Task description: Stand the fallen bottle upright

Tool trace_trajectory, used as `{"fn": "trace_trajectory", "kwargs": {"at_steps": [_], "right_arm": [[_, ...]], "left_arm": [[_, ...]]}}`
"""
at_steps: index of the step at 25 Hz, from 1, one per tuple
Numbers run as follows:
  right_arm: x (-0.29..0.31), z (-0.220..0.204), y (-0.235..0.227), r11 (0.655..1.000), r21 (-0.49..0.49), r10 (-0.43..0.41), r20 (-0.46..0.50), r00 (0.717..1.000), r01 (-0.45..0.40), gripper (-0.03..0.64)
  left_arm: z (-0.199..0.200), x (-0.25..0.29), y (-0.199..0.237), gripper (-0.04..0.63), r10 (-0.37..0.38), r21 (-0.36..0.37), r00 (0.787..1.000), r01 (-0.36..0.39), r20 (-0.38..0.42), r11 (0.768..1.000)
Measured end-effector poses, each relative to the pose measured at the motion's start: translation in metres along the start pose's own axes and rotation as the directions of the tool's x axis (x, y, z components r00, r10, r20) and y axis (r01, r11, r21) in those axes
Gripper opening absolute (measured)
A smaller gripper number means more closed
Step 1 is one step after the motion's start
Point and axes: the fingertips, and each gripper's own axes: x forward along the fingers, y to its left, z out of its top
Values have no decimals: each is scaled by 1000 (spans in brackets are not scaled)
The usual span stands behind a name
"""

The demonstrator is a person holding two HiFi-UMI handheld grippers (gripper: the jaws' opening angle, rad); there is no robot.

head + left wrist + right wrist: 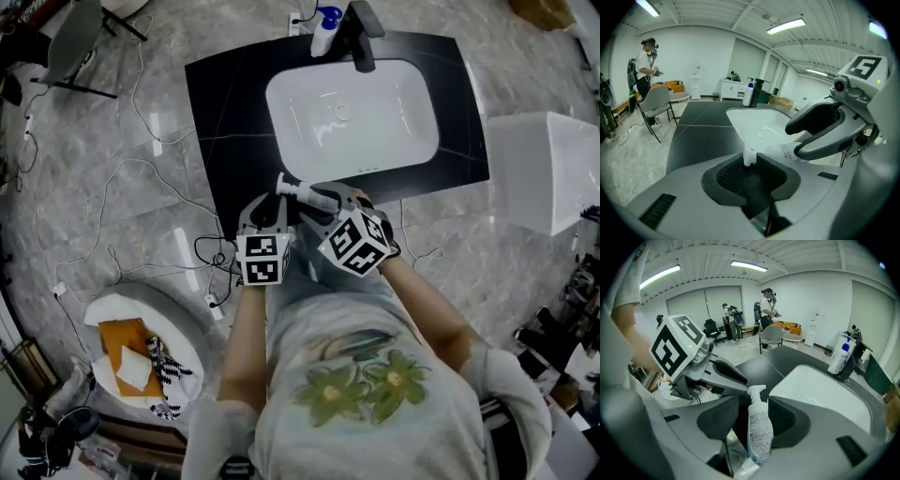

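Note:
A white spray bottle [314, 195] with a printed label lies off the vertical over the front edge of the black countertop [225, 112]. My right gripper [330, 201] is shut on its body; in the right gripper view the bottle [759, 427] runs along the jaws, nozzle pointing away, between both pads of that gripper [752, 411]. My left gripper [279, 195] is at the spray head. In the left gripper view the white nozzle [749, 157] sits in the narrow gap at the fingertips of that gripper [750, 165], whose jaws stand slightly apart.
A white sink basin [352, 117] is set in the countertop, with a dark faucet [361, 37] and a blue-topped pump bottle [323, 33] behind it. A white box [544, 169] stands to the right. Cables cross the floor, and a round stand [141, 347] holds cloths at lower left.

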Motion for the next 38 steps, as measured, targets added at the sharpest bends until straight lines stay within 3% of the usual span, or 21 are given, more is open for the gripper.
{"fn": "trace_trajectory", "kwargs": {"at_steps": [3, 16, 20, 30, 38], "right_arm": [[6, -1, 0, 1000, -9, 16, -16, 1000, -16, 178], [34, -11, -8, 997, -44, 59, -123, 991, -64, 206], [42, -14, -6, 989, -113, 75, -165, 983, -94, 224], [62, -33, -12, 973, -197, 55, -300, 952, -118, 224], [63, -32, -15, 972, -189, 77, -313, 947, -141, 223]], "left_arm": [[-6, 5, 1, 118, -31, 8, 999, 32, -38, 999], [-17, 27, 10, 129, -86, 128, 989, 101, -120, 987], [-17, 29, 9, 129, -99, 138, 987, 116, -126, 984], [-19, 36, 9, 86, -73, 181, 985, 101, -153, 978], [-18, 36, 11, 60, -62, 211, 986, 94, -153, 973]]}}
